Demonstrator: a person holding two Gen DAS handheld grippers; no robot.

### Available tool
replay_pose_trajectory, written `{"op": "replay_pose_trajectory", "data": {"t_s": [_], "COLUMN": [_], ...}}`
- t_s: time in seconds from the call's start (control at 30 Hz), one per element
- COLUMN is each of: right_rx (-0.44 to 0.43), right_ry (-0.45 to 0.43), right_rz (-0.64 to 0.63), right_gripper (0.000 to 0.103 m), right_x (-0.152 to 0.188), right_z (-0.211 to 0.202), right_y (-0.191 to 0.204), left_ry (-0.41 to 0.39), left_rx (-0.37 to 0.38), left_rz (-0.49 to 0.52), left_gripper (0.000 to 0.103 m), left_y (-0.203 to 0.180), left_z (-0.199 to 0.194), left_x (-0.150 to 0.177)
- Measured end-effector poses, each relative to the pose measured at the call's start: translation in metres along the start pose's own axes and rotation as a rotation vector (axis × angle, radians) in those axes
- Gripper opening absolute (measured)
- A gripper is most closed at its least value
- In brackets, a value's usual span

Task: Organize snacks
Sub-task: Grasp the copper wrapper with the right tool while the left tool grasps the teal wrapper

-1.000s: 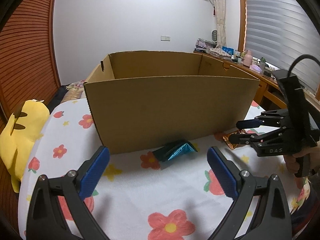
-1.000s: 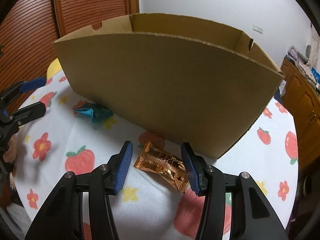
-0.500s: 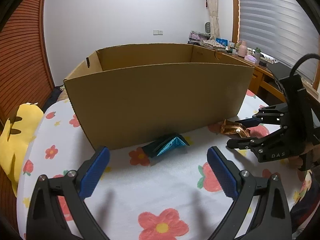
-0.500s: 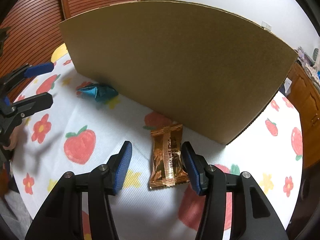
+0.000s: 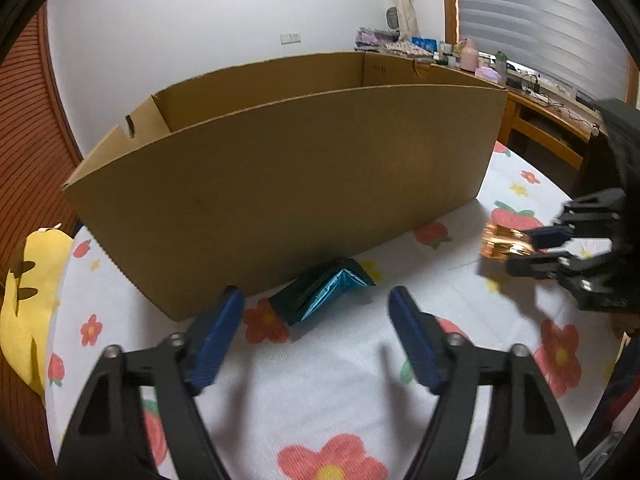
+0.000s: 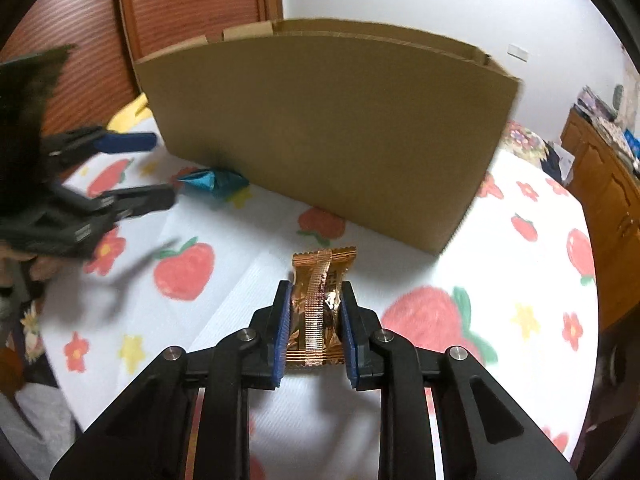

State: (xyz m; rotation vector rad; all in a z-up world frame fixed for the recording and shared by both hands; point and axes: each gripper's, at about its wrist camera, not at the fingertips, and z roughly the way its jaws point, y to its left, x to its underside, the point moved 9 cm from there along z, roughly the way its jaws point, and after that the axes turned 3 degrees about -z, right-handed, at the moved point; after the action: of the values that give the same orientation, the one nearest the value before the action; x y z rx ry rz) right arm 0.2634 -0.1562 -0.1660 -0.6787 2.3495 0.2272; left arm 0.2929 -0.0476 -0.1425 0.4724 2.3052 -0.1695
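Note:
A large open cardboard box (image 5: 288, 184) stands on the flowered tablecloth (image 5: 340, 392); it also shows in the right wrist view (image 6: 332, 144). A blue foil snack (image 5: 324, 290) lies against the box's front wall, just ahead of my open, empty left gripper (image 5: 316, 320). The blue snack (image 6: 212, 182) and the left gripper (image 6: 140, 172) show at the left of the right wrist view. My right gripper (image 6: 314, 300) is shut on a copper foil snack (image 6: 320, 300) and holds it above the cloth. It shows at the right of the left wrist view (image 5: 516, 252), with the copper snack (image 5: 502, 242).
A yellow plush toy (image 5: 24, 300) lies at the table's left edge. A wooden desk with clutter (image 5: 532, 92) stands at the back right. A wooden slatted door (image 6: 192, 4) is behind the box. The cloth has open room in front of the box.
My right gripper has closed on the copper snack and lifted it off the cloth. My left gripper has moved closer to the blue snack.

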Motion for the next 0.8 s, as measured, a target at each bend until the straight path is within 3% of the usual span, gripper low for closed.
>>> {"op": "replay_pose_trajectory", "data": {"t_s": [0.13, 0.2, 0.47, 0.8], "right_rx": [0.012, 0.020, 0.045, -0.003], "right_ry": [-0.016, -0.019, -0.027, -0.018], "right_rz": [0.008, 0.020, 0.035, 0.078], "right_gripper": [0.021, 0.021, 0.021, 0.021], "right_x": [0.015, 0.020, 0.025, 0.028], "right_z": [-0.015, -0.019, -0.017, -0.013], "right_y": [0.000, -0.002, -0.006, -0.008], "left_ry": [0.025, 0.040, 0.083, 0.139], "left_rx": [0.015, 0.007, 0.003, 0.037], "left_rz": [0.029, 0.042, 0.106, 0.122], "left_gripper": [0.061, 0.050, 0.050, 0.049], "left_y": [0.000, -0.001, -0.006, -0.010], "left_z": [0.007, 0.011, 0.024, 0.030], "left_x": [-0.003, -0.003, -0.002, 0.005]}}
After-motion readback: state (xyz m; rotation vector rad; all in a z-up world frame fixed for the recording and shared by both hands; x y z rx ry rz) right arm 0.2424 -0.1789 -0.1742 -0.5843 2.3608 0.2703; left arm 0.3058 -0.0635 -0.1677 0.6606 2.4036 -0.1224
